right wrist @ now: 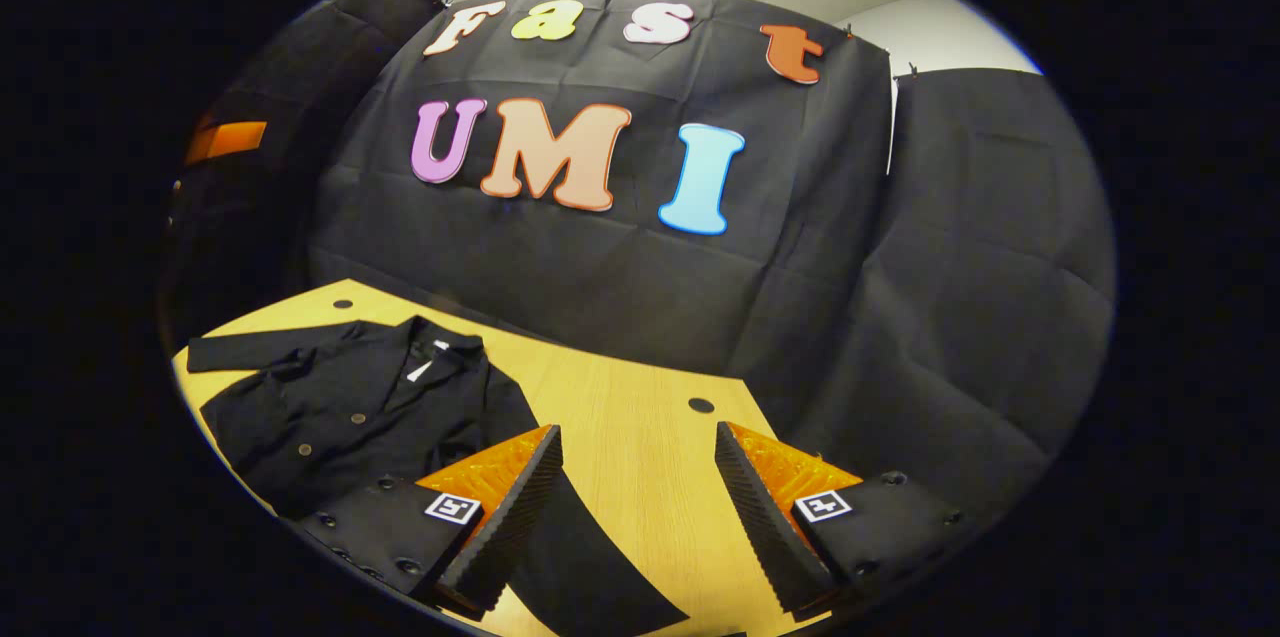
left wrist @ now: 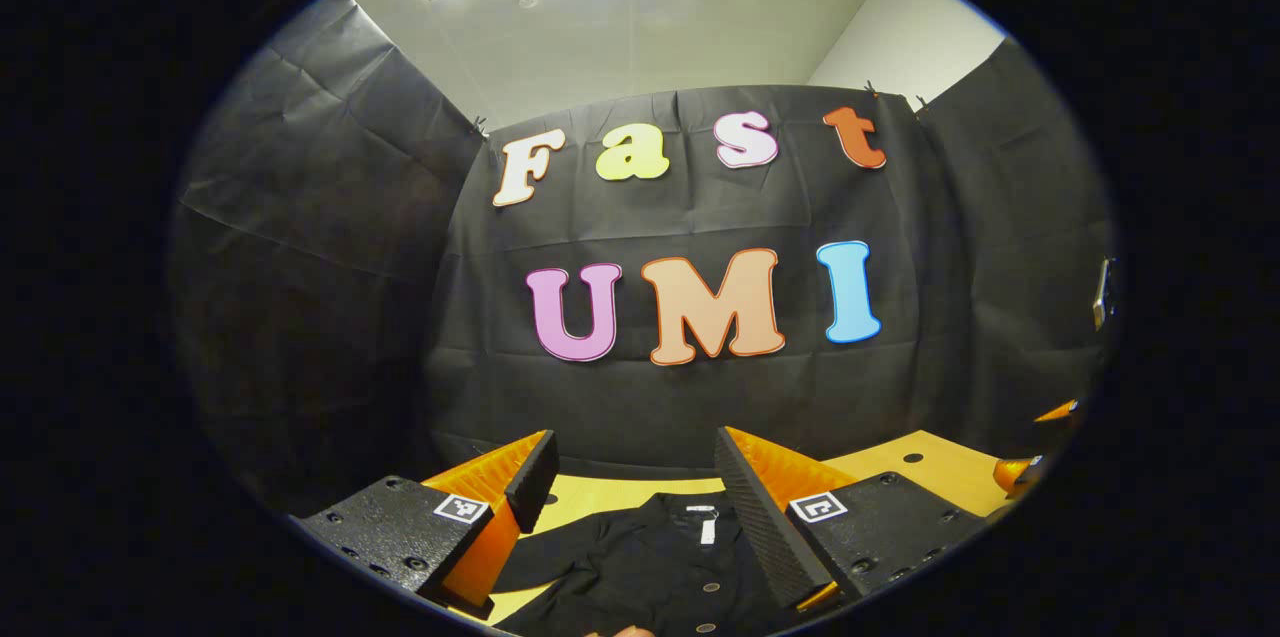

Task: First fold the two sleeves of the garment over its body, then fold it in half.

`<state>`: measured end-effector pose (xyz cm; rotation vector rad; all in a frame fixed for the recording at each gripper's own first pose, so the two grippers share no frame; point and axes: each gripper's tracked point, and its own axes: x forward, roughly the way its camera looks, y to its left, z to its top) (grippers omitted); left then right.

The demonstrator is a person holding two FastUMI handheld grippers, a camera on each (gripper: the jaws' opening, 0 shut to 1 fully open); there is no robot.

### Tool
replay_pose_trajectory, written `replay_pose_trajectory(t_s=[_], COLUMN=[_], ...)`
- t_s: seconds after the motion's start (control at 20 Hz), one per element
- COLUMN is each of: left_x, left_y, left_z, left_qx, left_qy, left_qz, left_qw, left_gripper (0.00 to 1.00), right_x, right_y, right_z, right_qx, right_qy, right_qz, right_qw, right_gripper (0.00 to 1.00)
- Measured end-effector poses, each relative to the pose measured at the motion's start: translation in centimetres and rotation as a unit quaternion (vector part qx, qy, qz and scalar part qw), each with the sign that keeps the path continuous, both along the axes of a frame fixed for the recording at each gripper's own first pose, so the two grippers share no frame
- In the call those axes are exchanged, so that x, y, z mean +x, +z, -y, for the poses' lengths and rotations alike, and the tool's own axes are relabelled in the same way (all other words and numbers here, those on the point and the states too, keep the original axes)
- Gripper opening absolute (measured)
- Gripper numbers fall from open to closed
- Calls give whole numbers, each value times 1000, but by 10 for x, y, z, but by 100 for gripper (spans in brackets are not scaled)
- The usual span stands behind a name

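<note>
A black button-front garment (right wrist: 340, 407) lies flat on the wooden table (right wrist: 640, 437), collar toward the booth wall. One sleeve (right wrist: 250, 352) stretches out toward the table's far left corner. The other sleeve (right wrist: 590, 567) runs down to the near edge, passing under and between my right gripper's (right wrist: 635, 497) fingers, which stand open above it. In the left gripper view the collar and buttons of the garment (left wrist: 660, 557) lie below my left gripper (left wrist: 635, 497), which is open and holds nothing.
The black cloth wall closes the booth behind and beside the table. Bare wood (right wrist: 650, 477) lies to the right of the garment, with a small round hole (right wrist: 701, 405) near the back edge. The other gripper (left wrist: 1020, 472) shows at the left gripper view's right edge.
</note>
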<state>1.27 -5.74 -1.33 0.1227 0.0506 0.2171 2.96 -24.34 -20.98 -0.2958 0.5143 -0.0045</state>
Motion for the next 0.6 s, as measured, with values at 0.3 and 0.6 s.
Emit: replay_pose_trajectory(t_s=[0.3,0.6], left_x=[6,5], left_y=[-4,-11], left_z=[21,36], left_qx=[9,15], left_qy=[10,28], left_qz=[-1,-3], left_qw=[1000,999], left_gripper=[92,92], right_x=[-21,-56], right_y=[-61,-126], right_z=[31,51], right_qx=[-10,-1], right_qy=[16,31], right_qz=[-85,-207], right_qw=[996,978], right_gripper=[98,100])
